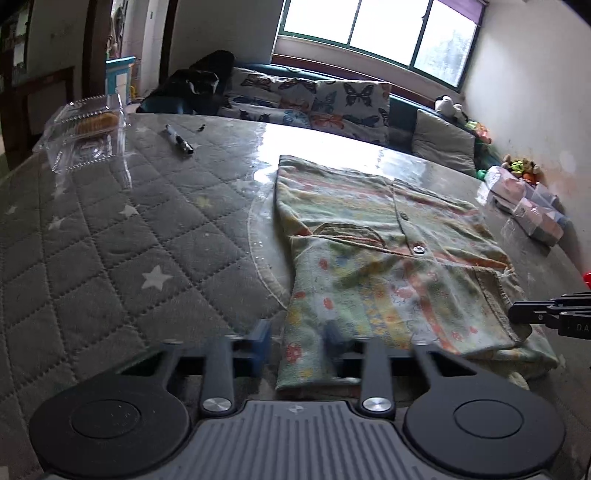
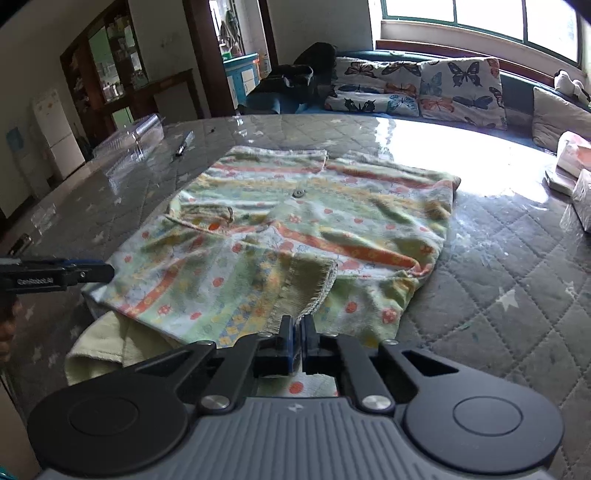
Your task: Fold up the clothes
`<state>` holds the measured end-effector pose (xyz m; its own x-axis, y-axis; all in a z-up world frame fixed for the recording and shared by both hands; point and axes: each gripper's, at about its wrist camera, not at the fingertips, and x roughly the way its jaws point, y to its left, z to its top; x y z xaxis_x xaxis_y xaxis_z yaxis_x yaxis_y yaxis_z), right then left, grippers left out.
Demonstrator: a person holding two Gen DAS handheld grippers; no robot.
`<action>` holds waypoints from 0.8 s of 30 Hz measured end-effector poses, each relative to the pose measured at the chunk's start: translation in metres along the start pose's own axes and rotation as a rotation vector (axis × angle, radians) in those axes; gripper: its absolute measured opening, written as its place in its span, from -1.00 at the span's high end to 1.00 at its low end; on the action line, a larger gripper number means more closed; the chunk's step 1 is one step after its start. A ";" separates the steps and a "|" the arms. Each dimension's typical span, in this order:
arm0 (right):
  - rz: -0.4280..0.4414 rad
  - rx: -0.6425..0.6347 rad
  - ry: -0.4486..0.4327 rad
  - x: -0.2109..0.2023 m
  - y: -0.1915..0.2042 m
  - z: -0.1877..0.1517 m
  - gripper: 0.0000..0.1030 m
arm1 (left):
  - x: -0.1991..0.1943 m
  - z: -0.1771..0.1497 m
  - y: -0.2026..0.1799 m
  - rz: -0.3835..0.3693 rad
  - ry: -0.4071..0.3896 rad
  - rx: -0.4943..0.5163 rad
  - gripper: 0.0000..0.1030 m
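Across the top of both frames: window (image 1: 376, 33) along the far wall, low sofa (image 2: 517, 92) under it with butterfly-print cushions (image 1: 325, 103), grey cushion (image 1: 443, 142) further right, dark bag or clothing heap (image 1: 192, 88) at the sofa's left end. Right wrist view, upper left: dark wood cabinet (image 2: 110, 70), white fridge (image 2: 55, 129).

Tabletop (image 1: 110, 240) fills the middle of both frames: grey quilted cover with white stars under a glossy clear sheet, strong window glare at the far side.

Shirt (image 1: 388, 266), green/orange floral, buttoned, lies flat centre-right in the left wrist view, sleeve already folded across the front. Pale yellow cloth (image 2: 99, 347) pokes out from under its near edge, lower left of the right wrist view.

Clear plastic clamshell box (image 1: 88, 129) upper left on the tabletop. Wrapped packets (image 1: 532, 210) at the right edge. Pen-like item (image 1: 179, 140) just right of the box.

Left tool (image 1: 297, 343): fingers wide apart, straddling the shirt's near hem, gripping nothing. Right tool (image 2: 298, 332): fingers nearly together, pinching the ribbed cuff of the shirt.
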<state>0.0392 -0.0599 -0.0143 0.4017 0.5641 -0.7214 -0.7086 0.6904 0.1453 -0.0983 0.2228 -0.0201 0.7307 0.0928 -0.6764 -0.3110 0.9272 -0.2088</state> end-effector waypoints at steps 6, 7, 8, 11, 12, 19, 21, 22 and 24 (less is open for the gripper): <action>0.040 0.012 -0.076 -0.035 0.007 0.014 0.94 | -0.004 0.005 0.001 -0.007 -0.021 0.030 0.89; 0.049 0.014 -0.085 -0.040 0.008 0.015 0.94 | -0.004 0.006 0.003 -0.005 -0.024 0.033 0.90; 0.052 0.014 -0.088 -0.044 0.009 0.015 0.94 | -0.004 0.006 0.004 -0.001 -0.025 0.035 0.90; 0.040 0.028 -0.035 -0.033 0.007 0.006 0.93 | -0.003 0.006 0.010 0.020 -0.024 0.038 0.90; 0.025 0.025 -0.001 -0.025 0.004 0.001 0.92 | -0.003 0.007 0.012 0.027 -0.020 0.038 0.90; -0.032 -0.013 -0.014 -0.019 0.001 0.011 0.83 | -0.008 0.022 0.008 0.014 -0.018 0.065 0.80; -0.032 -0.027 -0.031 -0.017 0.002 0.020 0.78 | -0.006 0.030 -0.001 -0.003 -0.028 0.072 0.53; -0.025 -0.034 -0.036 -0.013 0.003 0.024 0.76 | -0.003 0.033 -0.006 -0.009 -0.032 0.073 0.25; -0.012 -0.052 -0.038 -0.002 0.006 0.031 0.69 | 0.004 0.040 -0.017 -0.024 -0.036 0.086 0.05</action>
<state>0.0522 -0.0426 0.0090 0.4310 0.5736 -0.6966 -0.7326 0.6731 0.1011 -0.0655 0.2221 0.0086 0.7594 0.0819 -0.6454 -0.2410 0.9569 -0.1622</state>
